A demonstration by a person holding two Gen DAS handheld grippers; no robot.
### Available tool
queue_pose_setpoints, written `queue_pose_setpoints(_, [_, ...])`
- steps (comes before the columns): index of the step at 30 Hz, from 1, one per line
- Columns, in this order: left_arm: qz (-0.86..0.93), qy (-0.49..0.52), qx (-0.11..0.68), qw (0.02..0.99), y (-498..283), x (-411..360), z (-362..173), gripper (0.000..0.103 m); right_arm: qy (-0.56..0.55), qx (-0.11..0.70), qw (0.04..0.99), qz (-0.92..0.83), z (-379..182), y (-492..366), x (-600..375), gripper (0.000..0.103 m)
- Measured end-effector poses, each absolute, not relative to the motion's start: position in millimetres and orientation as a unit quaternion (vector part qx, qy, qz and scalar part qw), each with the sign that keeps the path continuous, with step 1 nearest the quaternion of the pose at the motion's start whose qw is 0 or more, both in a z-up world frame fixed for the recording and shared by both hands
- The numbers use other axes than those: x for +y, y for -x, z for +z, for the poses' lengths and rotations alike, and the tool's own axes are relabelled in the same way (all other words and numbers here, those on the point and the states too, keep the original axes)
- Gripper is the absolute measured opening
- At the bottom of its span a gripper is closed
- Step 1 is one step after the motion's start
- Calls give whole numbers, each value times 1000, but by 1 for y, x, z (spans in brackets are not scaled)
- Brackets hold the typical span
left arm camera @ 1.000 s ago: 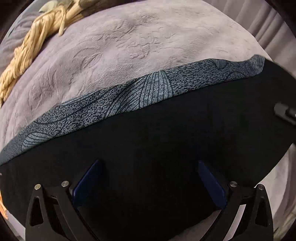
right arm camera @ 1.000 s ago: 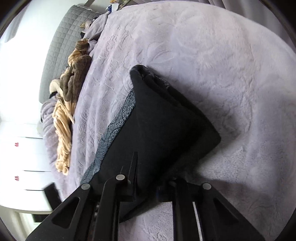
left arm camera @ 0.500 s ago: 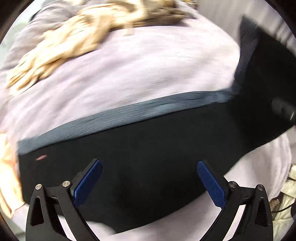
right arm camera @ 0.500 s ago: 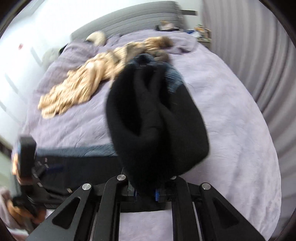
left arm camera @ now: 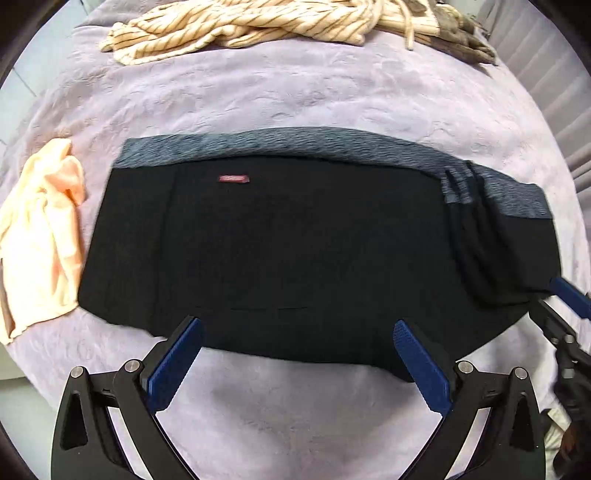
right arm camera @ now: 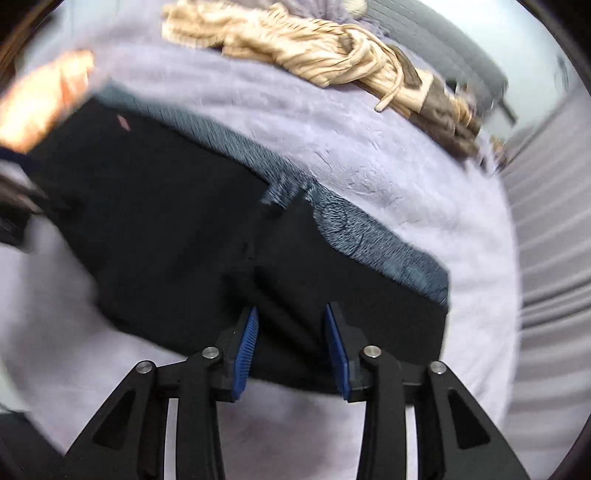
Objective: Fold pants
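Observation:
The black pants (left arm camera: 295, 254) with a grey patterned side stripe (left arm camera: 295, 142) lie folded lengthwise on the lilac bedspread (left arm camera: 295, 85); a small red label (left arm camera: 233, 179) shows near the stripe. The right end is folded back over itself. My left gripper (left arm camera: 297, 339) is open and empty at the pants' near edge. My right gripper (right arm camera: 291, 325) is open, its jaws apart over the near edge of the folded-over end (right arm camera: 332, 266); it also shows at the right edge of the left wrist view (left arm camera: 565, 295).
A striped beige garment (left arm camera: 258, 26) and a brown one (left arm camera: 458, 40) lie at the far side of the bed. A peach cloth (left arm camera: 40, 229) lies just left of the pants. Grey curtains (right arm camera: 554, 221) hang on the right.
The right gripper carried the pants' end over, laid it down on the rest and opened. The left gripper pulled back from above the pants to their near edge.

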State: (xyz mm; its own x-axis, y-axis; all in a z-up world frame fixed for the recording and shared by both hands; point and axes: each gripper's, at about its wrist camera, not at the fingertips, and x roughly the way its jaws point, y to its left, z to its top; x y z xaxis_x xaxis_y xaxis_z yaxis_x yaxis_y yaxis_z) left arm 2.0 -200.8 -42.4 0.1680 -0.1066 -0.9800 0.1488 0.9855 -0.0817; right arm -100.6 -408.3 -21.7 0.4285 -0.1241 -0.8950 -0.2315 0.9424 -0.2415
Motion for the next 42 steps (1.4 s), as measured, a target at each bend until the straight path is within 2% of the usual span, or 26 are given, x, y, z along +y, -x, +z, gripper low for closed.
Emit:
queue_pose_setpoints(3, [-144,21,641,754,-13,-224,-41,103,-108,548,828,54,-4,98,-472,44])
queue_pose_setpoints(5, [-190,40,641,743,-17,-248,-40,103,-313,544,777,40,-25,106,-528,44])
queue_pose_setpoints(6, [-207,42,642,737,-20,-260,-41,103,-380,539,751,31,-38,112,-547,44])
queue_pose_setpoints(8, [-231,41,643,729,-24,-282,-43,103,-457,527,716,22,-58,125,-573,44])
queue_pose_setpoints(11, [-260,48,646,716,-32,-308,-47,89,-502,515,694,40,-72,131,-583,44])
queue_pose_setpoints(13, [-274,59,650,706,-36,-323,-52,83,-525,506,683,46,-79,141,-584,44])
queue_pose_setpoints(14, [-279,60,654,700,-41,-327,-58,77,-536,500,679,44,-84,141,-587,44])
queue_pose_setpoints(17, [-280,54,674,681,-46,-344,-75,73,-575,481,661,38,-98,139,-593,44])
queue_pose_setpoints(19, [-278,45,678,679,-43,-349,-79,60,-590,478,650,33,-106,135,-595,44])
queue_pose_setpoints(20, [-278,44,679,678,-43,-350,-80,50,-593,480,645,30,-108,128,-599,44])
queue_pose_setpoints(21, [-278,46,679,678,-43,-350,-79,40,-595,484,641,27,-112,125,-599,37])
queue_pose_setpoints(22, [-273,50,679,679,-43,-349,-77,36,-596,489,637,21,-117,122,-599,26])
queue_pose_setpoints(23, [-266,50,679,682,-43,-347,-74,36,-592,500,632,12,-122,119,-600,5])
queue_pose_setpoints(27, [-257,44,649,715,-27,-332,-50,36,-570,495,654,44,-98,108,-595,5])
queue_pose_setpoints(29, [-227,11,641,733,-18,-327,-56,36,-535,509,672,59,-83,106,-584,5])
queue_pose_setpoints(32, [-177,-8,662,728,-19,-325,-80,67,-499,551,668,42,-104,101,-566,5])
queue_pose_setpoints(36, [-177,-16,649,739,-21,-325,-68,68,-484,573,660,41,-122,90,-563,7])
queue_pose_setpoints(37, [-178,-25,643,745,-21,-324,-62,68,-471,581,662,58,-114,87,-564,10])
queue_pose_setpoints(39, [-181,-43,624,759,-22,-326,-45,68,-422,595,677,99,-86,84,-565,37])
queue_pose_setpoints(42, [-194,-40,606,770,-33,-334,-25,68,-373,556,730,135,-37,86,-587,51])
